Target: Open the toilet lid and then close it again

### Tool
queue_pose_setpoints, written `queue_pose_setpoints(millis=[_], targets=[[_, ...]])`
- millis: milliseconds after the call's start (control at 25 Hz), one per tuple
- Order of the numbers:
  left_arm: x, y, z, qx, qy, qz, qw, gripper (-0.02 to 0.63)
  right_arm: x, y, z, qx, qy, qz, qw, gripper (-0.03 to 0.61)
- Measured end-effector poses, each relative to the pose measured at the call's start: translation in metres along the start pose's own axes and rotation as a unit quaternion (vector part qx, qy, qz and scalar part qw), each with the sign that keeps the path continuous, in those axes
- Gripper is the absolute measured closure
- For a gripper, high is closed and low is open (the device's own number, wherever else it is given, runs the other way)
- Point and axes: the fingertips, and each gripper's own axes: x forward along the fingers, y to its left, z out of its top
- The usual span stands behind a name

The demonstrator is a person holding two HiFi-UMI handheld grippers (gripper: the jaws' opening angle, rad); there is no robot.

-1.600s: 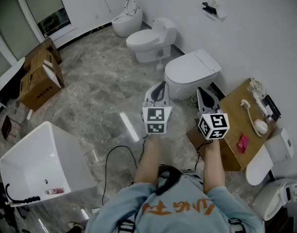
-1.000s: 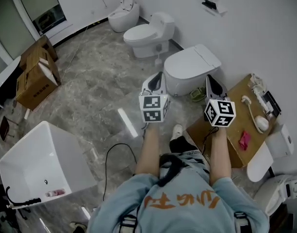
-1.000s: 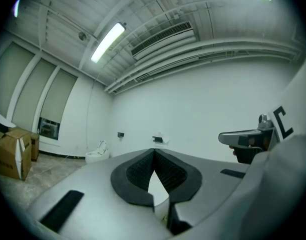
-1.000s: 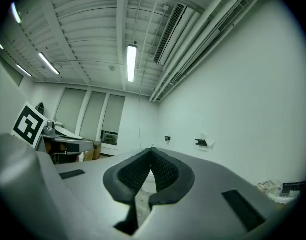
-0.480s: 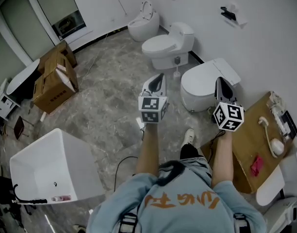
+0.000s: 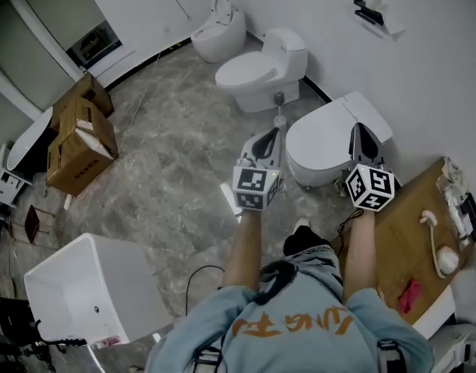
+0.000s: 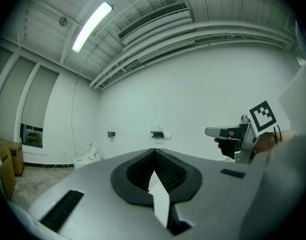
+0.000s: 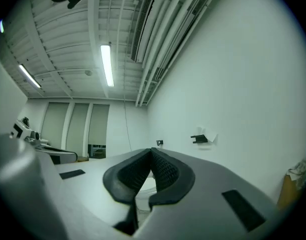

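The nearest white toilet stands against the wall with its lid down. In the head view my left gripper hangs over the floor just off the bowl's left front edge. My right gripper hovers above the lid's right part, near the tank. Both are shut with nothing between the jaws, and neither touches the toilet. In the left gripper view the left gripper points level at the wall, with the right gripper off to its right. The right gripper also points level along the wall.
Two more toilets stand further along the wall. Cardboard boxes sit at the left, a white tub at the lower left. A wooden board with small items lies to the right. A black holder hangs on the wall.
The person has stepped closer to the nearest toilet. Both shut grippers have travelled forward: the left now sits by the bowl's edge, the right above the lid.
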Motion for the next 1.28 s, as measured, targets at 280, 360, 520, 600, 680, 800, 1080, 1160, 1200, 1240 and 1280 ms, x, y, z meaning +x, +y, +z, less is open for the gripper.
queue_pose_setpoints(millis=[280, 360, 520, 600, 680, 800, 1080, 1160, 1200, 1240, 1280], targets=[[0.123, 0.037, -0.018, -0.049, 0.019, 0.018, 0.9984, 0.591, 0.129, -0.035, -0.04, -0.012, 0.054, 0.033, 0.998, 0.566], [0.151, 0.04, -0.014, -0.034, 0.02, 0.007, 0.9992, 0.591, 0.159, -0.046, -0.047, -0.008, 0.06, 0.033, 0.998, 0.566], [0.185, 0.06, -0.035, -0.03, 0.046, 0.011, 0.9984, 0.591, 0.194, -0.059, -0.077, 0.001, 0.084, 0.035, 0.996, 0.566], [0.201, 0.069, -0.047, -0.026, 0.065, 0.01, 0.9975, 0.591, 0.206, -0.067, -0.09, 0.005, 0.094, 0.031, 0.995, 0.566], [0.222, 0.075, -0.057, -0.016, 0.081, -0.002, 0.9966, 0.591, 0.219, -0.076, -0.103, 0.006, 0.105, 0.021, 0.994, 0.566], [0.254, 0.075, -0.083, 0.008, 0.11, -0.032, 0.9934, 0.591, 0.23, -0.09, -0.133, -0.004, 0.129, 0.006, 0.992, 0.566], [0.313, 0.06, -0.181, 0.059, 0.201, -0.129, 0.9692, 0.591, 0.24, -0.119, -0.235, 0.005, 0.201, -0.043, 0.979, 0.566], [0.32, 0.059, -0.213, 0.071, 0.227, -0.155, 0.9589, 0.591, 0.238, -0.118, -0.267, 0.015, 0.22, -0.054, 0.974, 0.565], [0.323, 0.06, -0.227, 0.075, 0.239, -0.17, 0.9532, 0.591, 0.237, -0.116, -0.281, 0.021, 0.23, -0.059, 0.971, 0.566], [0.327, 0.059, -0.24, 0.079, 0.249, -0.186, 0.9472, 0.591, 0.238, -0.116, -0.295, 0.025, 0.238, -0.063, 0.969, 0.566], [0.333, 0.058, -0.253, 0.083, 0.257, -0.203, 0.941, 0.591, 0.24, -0.117, -0.307, 0.028, 0.245, -0.068, 0.967, 0.565]])
